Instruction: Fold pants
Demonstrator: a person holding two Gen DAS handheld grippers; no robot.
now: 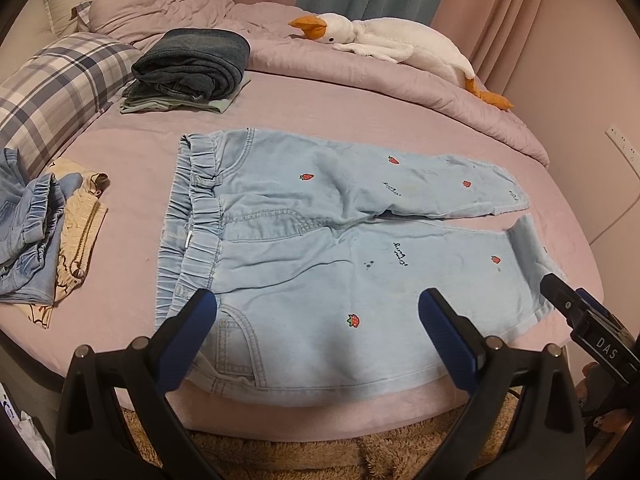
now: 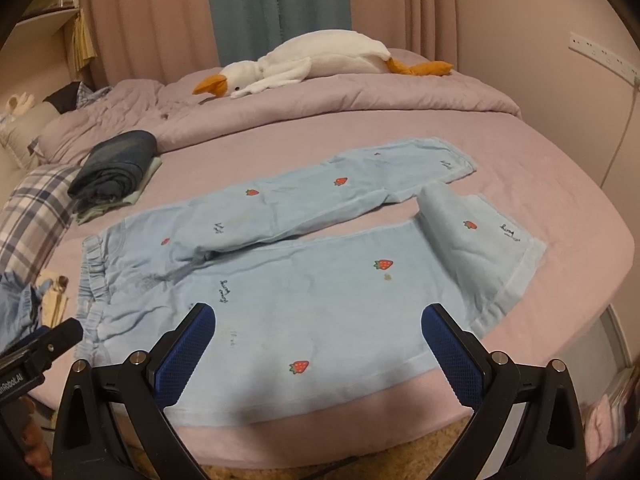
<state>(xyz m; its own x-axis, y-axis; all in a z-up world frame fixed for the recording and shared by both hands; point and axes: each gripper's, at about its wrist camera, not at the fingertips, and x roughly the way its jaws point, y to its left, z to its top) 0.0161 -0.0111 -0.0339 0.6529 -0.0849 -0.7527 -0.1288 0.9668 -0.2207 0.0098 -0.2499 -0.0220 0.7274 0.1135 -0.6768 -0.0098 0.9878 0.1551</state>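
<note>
Light blue pants [image 1: 320,240] with small strawberry prints lie flat on the pink bed, waistband to the left, both legs spread to the right. The near leg's cuff [image 2: 480,240] is turned over on itself. My left gripper [image 1: 316,312] hovers open over the near hip and pocket, holding nothing. My right gripper [image 2: 318,328] hovers open over the near leg, also holding nothing. The right gripper's tip [image 1: 560,292] shows at the right edge of the left wrist view, near the cuff.
A folded stack of dark jeans [image 1: 192,64] sits at the back left beside a plaid pillow [image 1: 52,96]. Unfolded clothes [image 1: 44,232] lie at the left. A plush goose [image 1: 392,44] rests on the bunched duvet behind. A shaggy rug [image 1: 320,452] lies below the bed edge.
</note>
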